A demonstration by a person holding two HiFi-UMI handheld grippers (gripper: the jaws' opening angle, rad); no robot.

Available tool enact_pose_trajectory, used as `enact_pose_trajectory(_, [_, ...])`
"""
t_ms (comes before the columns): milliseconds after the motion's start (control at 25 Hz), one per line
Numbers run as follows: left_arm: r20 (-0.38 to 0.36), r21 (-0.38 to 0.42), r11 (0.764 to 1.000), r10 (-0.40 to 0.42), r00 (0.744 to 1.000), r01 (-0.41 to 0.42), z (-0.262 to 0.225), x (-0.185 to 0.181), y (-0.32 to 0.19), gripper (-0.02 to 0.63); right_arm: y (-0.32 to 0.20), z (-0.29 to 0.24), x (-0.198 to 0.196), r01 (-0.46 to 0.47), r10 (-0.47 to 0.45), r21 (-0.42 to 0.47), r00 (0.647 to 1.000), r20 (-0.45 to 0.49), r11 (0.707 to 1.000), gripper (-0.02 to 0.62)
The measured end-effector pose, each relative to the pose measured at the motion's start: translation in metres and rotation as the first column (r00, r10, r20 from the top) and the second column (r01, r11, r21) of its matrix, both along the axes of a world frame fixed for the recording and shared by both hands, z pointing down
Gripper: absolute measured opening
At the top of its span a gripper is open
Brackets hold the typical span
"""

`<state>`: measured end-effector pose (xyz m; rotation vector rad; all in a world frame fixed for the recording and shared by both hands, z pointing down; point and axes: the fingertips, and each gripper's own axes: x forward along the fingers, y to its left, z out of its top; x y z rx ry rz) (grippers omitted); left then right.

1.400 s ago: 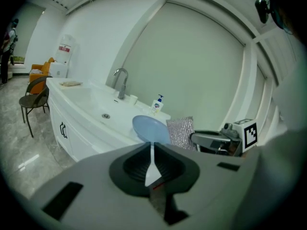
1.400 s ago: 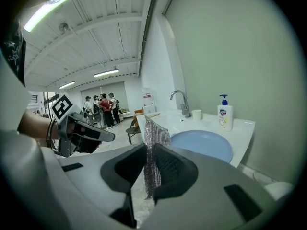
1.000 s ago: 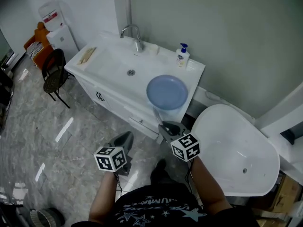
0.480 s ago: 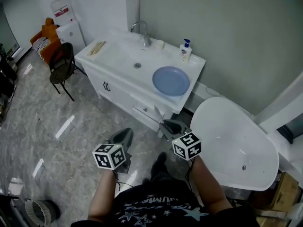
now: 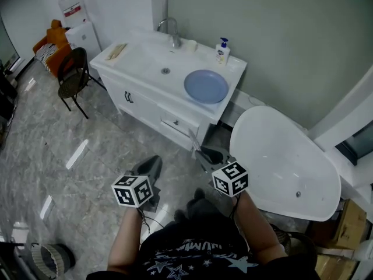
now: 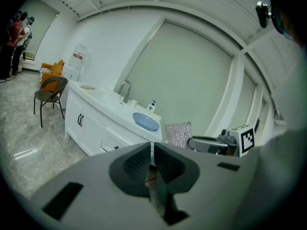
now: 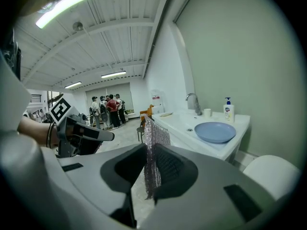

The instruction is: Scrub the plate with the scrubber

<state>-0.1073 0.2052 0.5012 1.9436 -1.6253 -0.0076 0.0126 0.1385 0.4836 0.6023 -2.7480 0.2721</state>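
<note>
A round blue plate (image 5: pixel 206 86) lies on the right end of a white vanity counter (image 5: pixel 134 54), also visible in the left gripper view (image 6: pixel 145 121) and the right gripper view (image 7: pixel 215 131). My right gripper (image 5: pixel 204 155) is shut on the scrubber (image 7: pixel 152 152), a silvery mesh sheet standing upright between its pads. The scrubber (image 6: pixel 178 134) is held in the air, well short of the plate. My left gripper (image 5: pixel 152 165) hangs beside it over the floor, shut with nothing in it (image 6: pixel 152 152).
The counter holds a sink with a faucet (image 5: pixel 171 32) and a soap bottle (image 5: pixel 221 52). A white oval tub (image 5: pixel 282 165) stands to the right, a chair (image 5: pixel 73 77) and a water dispenser (image 5: pixel 74 22) to the left. Several people (image 7: pixel 108 110) stand far off.
The vanity and plate now sit farther from both grippers and higher in the head view. Both grippers have drawn back together. The scrubber stays in the right one.
</note>
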Motion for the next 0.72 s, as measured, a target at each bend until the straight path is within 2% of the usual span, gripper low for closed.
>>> enact_pose_trajectory(320, [-0.013, 0.005, 1.0, -0.005, 1.0, 0.005, -0.002, 0.011, 0.005, 0.034, 0.009, -0.007, 0.01, 0.027, -0.027, 0.018, 1.0, -0.008, 0.999, 0.077])
enact_pose_trajectory(720, [-0.025, -0.017, 1.0, -0.019, 1.0, 0.019, 0.002, 0.052, 0.022, 0.034, 0.03, 0.001, 0.048, 0.044, -0.044, -0.012, 0.999, 0.003, 0.999, 0.077])
